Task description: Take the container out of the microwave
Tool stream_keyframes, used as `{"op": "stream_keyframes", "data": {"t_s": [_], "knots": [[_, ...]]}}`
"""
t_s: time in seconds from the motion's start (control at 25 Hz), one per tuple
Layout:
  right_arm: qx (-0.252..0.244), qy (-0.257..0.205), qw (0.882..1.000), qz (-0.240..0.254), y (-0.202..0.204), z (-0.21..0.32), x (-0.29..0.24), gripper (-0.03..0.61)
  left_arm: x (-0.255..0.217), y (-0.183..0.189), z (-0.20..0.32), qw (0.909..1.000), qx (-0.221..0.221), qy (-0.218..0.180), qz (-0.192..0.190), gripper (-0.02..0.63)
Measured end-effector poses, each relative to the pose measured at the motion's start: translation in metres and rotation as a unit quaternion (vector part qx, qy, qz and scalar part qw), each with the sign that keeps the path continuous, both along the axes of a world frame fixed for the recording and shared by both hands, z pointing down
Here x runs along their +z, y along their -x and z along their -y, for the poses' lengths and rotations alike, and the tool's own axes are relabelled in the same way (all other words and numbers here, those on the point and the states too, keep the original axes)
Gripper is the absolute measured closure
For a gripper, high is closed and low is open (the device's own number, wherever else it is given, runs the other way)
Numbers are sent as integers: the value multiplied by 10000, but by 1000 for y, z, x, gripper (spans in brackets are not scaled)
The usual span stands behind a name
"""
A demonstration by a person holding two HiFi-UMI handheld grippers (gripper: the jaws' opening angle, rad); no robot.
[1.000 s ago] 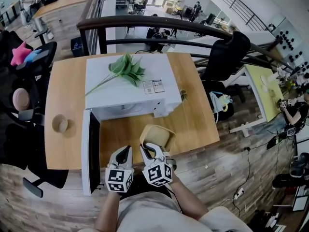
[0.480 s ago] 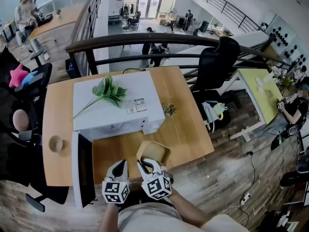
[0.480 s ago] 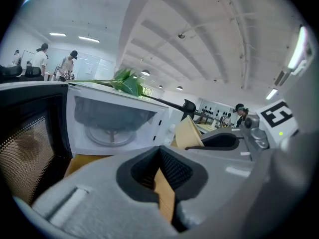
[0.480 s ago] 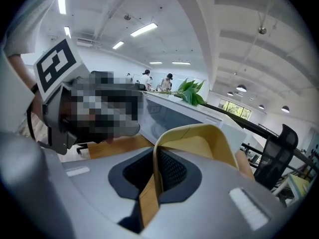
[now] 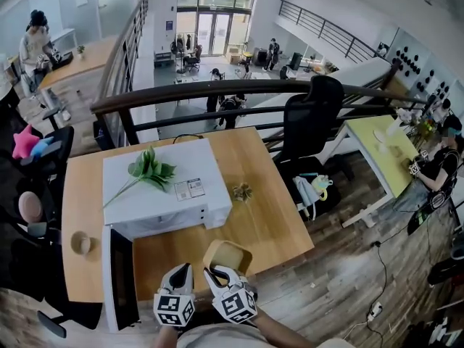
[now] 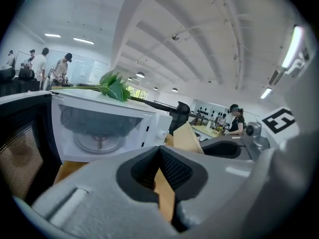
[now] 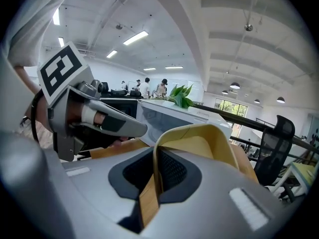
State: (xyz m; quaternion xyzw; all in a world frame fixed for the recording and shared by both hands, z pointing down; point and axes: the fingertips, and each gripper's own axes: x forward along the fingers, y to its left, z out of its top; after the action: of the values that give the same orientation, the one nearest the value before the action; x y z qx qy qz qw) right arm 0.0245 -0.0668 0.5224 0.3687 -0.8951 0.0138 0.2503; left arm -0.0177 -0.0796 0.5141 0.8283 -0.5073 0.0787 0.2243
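Note:
The white microwave (image 5: 163, 194) stands on the wooden table (image 5: 261, 216) with its door (image 5: 119, 287) swung open to the left; its cavity (image 6: 97, 128) holds only the glass turntable. The yellow container (image 5: 227, 256) is outside, over the table's front edge. My right gripper (image 5: 220, 275) is shut on its near rim, and the rim (image 7: 199, 142) runs between the pads in the right gripper view (image 7: 155, 164). My left gripper (image 5: 181, 272) hangs just left of it, jaws shut on nothing (image 6: 160, 156). The container (image 6: 187, 137) shows to its right.
A green leafy sprig (image 5: 148, 171) lies on the microwave's top. A small round cup (image 5: 81, 243) sits on the table's left side, a little dried plant (image 5: 241, 191) to the microwave's right. A black office chair (image 5: 310, 122) and a railing (image 5: 217, 89) stand behind the table.
The head view has pulled back and lifted, so the table and microwave look smaller and lower. Both grippers and the container keep the same place by the table's front edge.

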Motion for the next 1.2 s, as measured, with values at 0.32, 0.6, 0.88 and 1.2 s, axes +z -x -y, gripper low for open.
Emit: {"op": "stream_keyframes", "data": {"t_s": [0.32, 0.6, 0.88, 1.2], "knots": [[160, -55, 9995, 282, -15, 0, -15, 552, -16, -13, -4, 9998, 39, -193, -41, 611], [311, -236, 9980, 500, -22, 7, -36, 554, -40, -15, 4, 9986, -24, -530, -54, 611], [375, -544, 9937, 905, -23, 17, -73, 554, -74, -10, 11, 9950, -168, -979, -52, 611], [504, -1078, 9863, 1140, -35, 27, -124, 554, -115, -4, 14, 9889, -266, -1457, -135, 611]]}}
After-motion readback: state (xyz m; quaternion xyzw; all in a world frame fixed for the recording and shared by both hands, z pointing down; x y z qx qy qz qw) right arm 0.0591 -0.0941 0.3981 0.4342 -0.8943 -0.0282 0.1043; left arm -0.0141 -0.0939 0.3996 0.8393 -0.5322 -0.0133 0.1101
